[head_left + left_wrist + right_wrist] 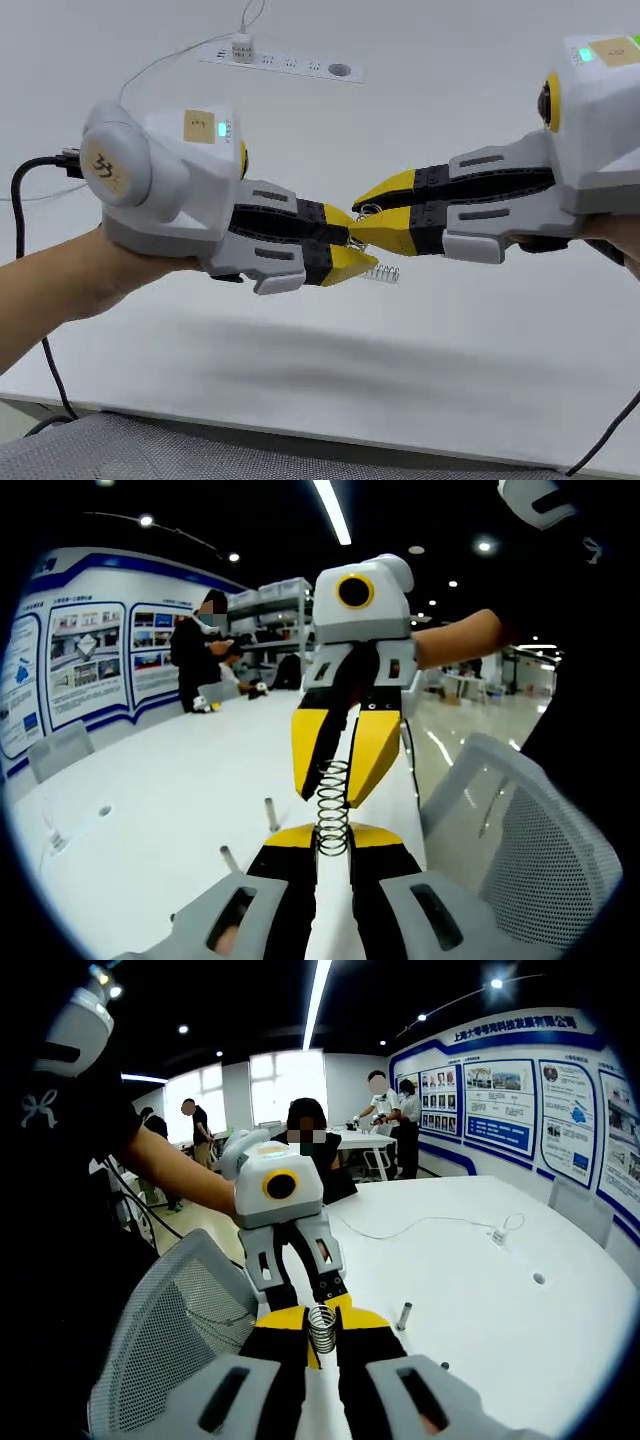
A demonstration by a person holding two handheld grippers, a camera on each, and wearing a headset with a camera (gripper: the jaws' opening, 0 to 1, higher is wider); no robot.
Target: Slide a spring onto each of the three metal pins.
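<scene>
A steel spring (332, 805) is stretched between the two grippers, which meet tip to tip above the white table (300, 360). My left gripper (355, 243) (332, 838) is shut on the spring's near end. My right gripper (358, 215) (320, 1322) comes in from the right, its yellow tips closed around the other end of the spring (320, 1328), seen end-on there. Another spring (386, 272) lies on the table just below the tips. Two short metal pins (270, 813) (229, 858) stand upright on the table; the right gripper view has one pin (404, 1315) close by.
A white power strip (280, 60) with a plugged cable lies at the table's far side. A black cable (20, 230) trails off the left gripper. The table's front edge (300, 435) runs along the bottom. A mesh chair (170, 1330) stands beside the table. People sit and stand farther off.
</scene>
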